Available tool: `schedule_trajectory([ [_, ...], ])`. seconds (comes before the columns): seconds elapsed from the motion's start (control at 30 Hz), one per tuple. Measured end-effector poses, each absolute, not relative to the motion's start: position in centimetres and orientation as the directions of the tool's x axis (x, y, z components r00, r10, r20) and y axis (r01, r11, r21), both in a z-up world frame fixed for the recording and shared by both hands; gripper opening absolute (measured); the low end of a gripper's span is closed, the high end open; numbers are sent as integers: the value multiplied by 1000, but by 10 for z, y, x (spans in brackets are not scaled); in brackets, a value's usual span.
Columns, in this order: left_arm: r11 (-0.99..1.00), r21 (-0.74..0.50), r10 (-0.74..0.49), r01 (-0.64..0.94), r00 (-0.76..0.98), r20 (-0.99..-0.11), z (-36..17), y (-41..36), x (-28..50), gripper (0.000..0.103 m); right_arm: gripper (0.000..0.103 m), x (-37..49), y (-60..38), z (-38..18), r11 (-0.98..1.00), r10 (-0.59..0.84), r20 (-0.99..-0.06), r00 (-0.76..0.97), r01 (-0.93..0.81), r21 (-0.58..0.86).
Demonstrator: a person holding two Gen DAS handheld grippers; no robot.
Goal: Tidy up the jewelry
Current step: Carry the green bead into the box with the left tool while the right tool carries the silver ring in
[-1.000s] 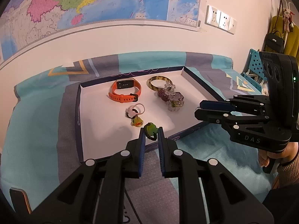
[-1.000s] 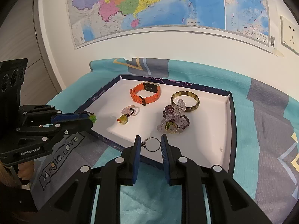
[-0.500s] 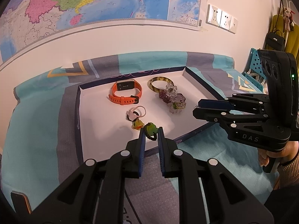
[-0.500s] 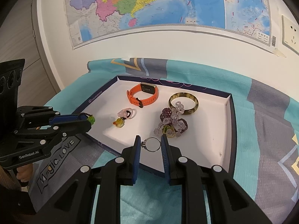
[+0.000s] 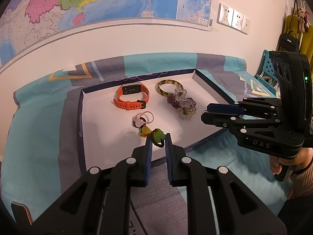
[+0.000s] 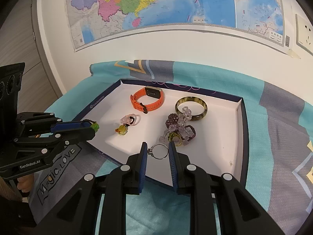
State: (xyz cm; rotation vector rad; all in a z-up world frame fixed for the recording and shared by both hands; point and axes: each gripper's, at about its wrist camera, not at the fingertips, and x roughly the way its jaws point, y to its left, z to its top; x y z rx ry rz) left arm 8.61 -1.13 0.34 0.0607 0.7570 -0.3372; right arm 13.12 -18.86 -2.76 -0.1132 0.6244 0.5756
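Observation:
A white tray with a dark blue rim (image 5: 93,137) (image 6: 215,156) lies on the bed. In it are an orange smartwatch (image 5: 131,98) (image 6: 148,99), a mottled bangle (image 5: 168,86) (image 6: 191,107), a purple bead cluster (image 5: 182,105) (image 6: 179,129) and a pink ring with a yellow charm (image 5: 141,121) (image 6: 127,123). My left gripper (image 5: 158,140) (image 6: 92,127) is shut on a green-stone ring (image 5: 157,136) over the tray's near edge. My right gripper (image 6: 157,150) (image 5: 205,112) is shut on a silver ring (image 6: 159,151) over the tray's near side.
The tray rests on a teal and grey bedspread (image 5: 35,137) against a white wall with a map (image 6: 156,4). Wall sockets (image 5: 232,19) and hanging bags (image 5: 289,41) are at the right. A grey "Magic Love" print (image 6: 56,168) lies left of the tray.
Both grippers have moved slightly forward over the tray, each still holding its ring. The jewelry in the tray has not moved.

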Motion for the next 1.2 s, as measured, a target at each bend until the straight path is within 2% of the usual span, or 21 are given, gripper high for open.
schedule_trajectory([
  [1.2, 949, -74, -269, 306, 665, -697, -3, -10, 93, 14, 20, 134, -187, -31, 840, 468, -594, 654, -539, 69],
])
